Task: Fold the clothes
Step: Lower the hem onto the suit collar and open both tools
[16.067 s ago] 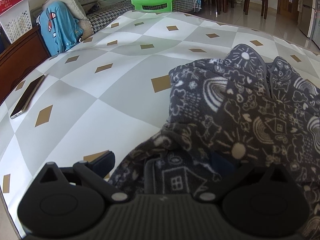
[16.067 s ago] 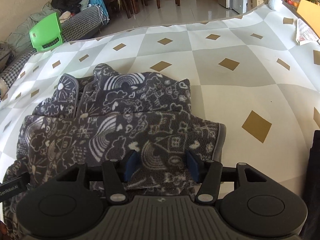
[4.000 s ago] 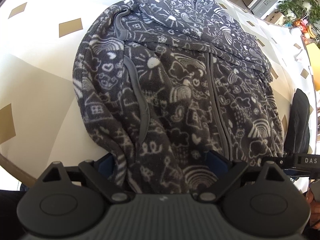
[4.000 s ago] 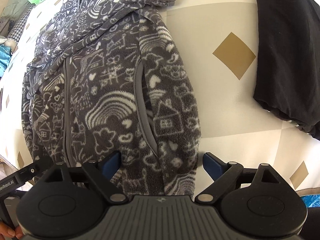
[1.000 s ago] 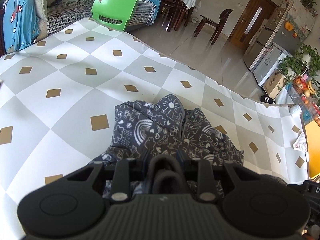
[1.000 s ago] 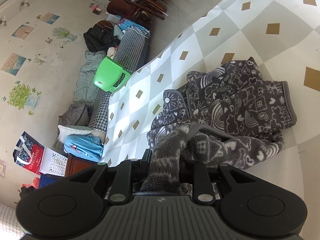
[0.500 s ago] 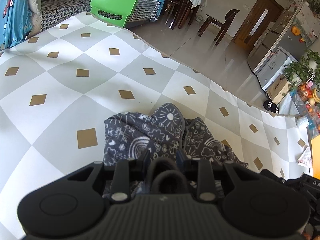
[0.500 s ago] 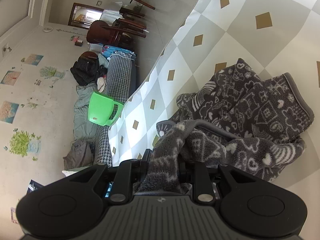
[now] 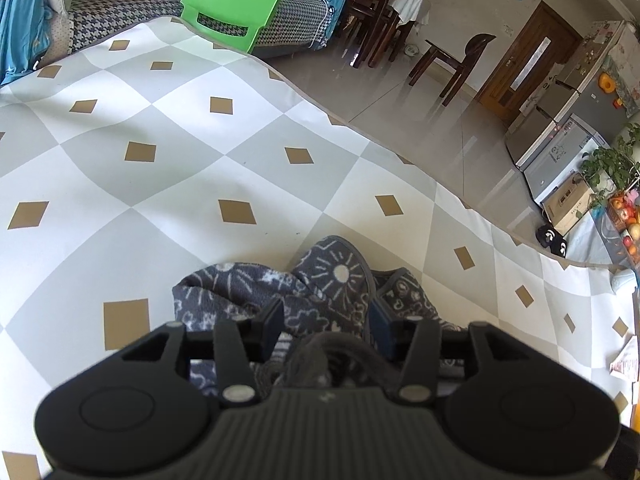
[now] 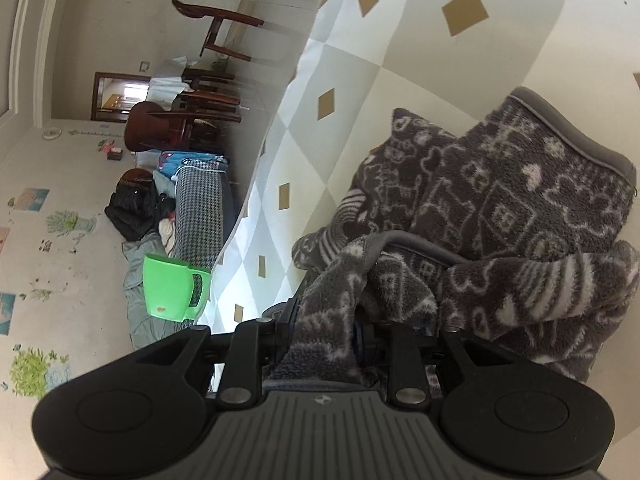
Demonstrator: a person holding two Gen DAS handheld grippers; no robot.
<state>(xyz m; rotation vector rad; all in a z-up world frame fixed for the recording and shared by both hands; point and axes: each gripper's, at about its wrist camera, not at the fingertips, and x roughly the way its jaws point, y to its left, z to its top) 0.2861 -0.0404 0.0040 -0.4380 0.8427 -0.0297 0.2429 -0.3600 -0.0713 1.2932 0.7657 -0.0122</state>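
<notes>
A dark grey fleece jacket [image 9: 336, 272] with white doodle print lies bunched on the checked tablecloth [image 9: 180, 184]. My left gripper [image 9: 326, 326] sits low over it. Its jaws are opening, and a fold of fleece lies loose between the fingers [image 9: 272, 324] without being pressed. In the right wrist view the jacket [image 10: 500, 208] is folded over itself. My right gripper [image 10: 324, 326] is rolled sideways and its jaws are opening. The hem fabric still fills the gap and touches both pads.
The tablecloth's far edge [image 9: 360, 128] runs just past the jacket, with tiled floor beyond. A green plastic chair [image 9: 236, 0], a houndstooth sofa [image 9: 120, 8] and wooden chairs [image 9: 452, 60] stand behind it. A paper [image 9: 626, 360] lies on the cloth at the right.
Both grippers carried the jacket's hem forward and down over the rest of the garment. The left jaws have parted off the fabric. The right gripper has rolled and its jaws have widened slightly.
</notes>
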